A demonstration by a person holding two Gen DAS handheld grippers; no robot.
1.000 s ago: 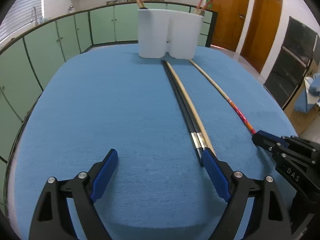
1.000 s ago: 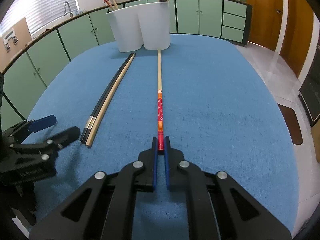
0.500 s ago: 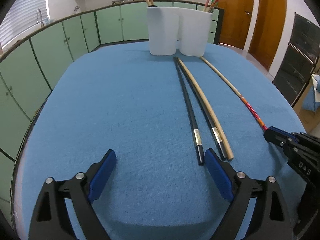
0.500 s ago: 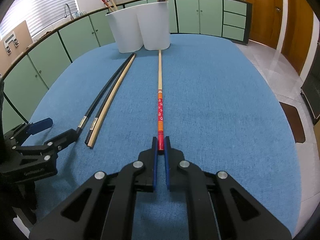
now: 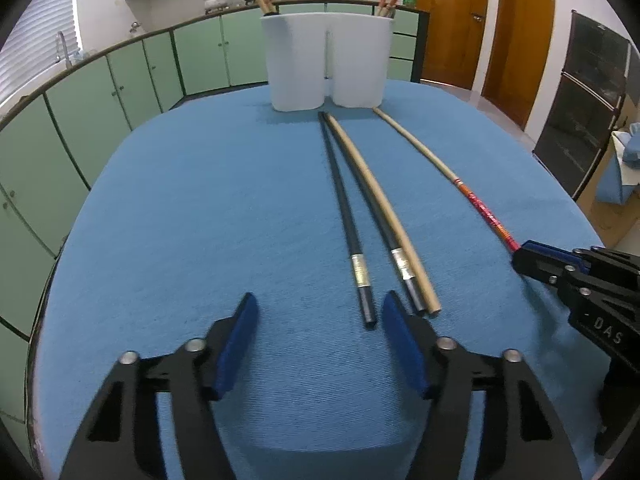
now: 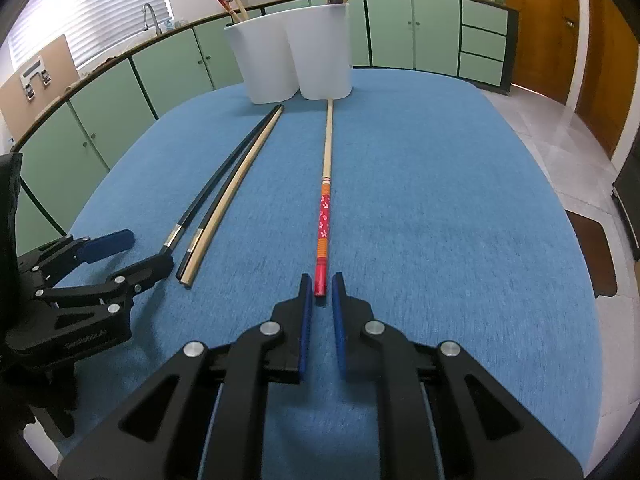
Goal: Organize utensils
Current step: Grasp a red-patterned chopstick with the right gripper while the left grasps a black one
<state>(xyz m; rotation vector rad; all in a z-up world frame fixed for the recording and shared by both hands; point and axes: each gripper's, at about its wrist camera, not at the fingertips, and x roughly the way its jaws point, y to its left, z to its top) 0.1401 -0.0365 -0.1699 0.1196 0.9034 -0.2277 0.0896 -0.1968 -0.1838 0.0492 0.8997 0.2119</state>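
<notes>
A red-handled chopstick [image 6: 325,196] lies on the blue table, its tip toward the white twin holder [image 6: 296,60]. My right gripper [image 6: 319,294] is slightly open, its pads on either side of the red end without clamping it. Two black chopsticks [image 5: 345,216] and a plain wooden one [image 5: 384,208] lie side by side left of it. My left gripper [image 5: 318,312] is open just short of their near ends, the left black chopstick's end pointing into the gap. The holder [image 5: 326,66] has several chopsticks standing in it.
The blue cloth table [image 5: 180,208] has its edge close on the left and right. Green cabinets [image 5: 120,80] run behind it, wooden doors [image 5: 452,20] at the far right. The right gripper also shows in the left wrist view [image 5: 520,256].
My right gripper has opened a little off the red chopstick end. My left gripper has narrowed and shifted right, toward the black chopsticks. One black chopstick has been spread apart from the pair.
</notes>
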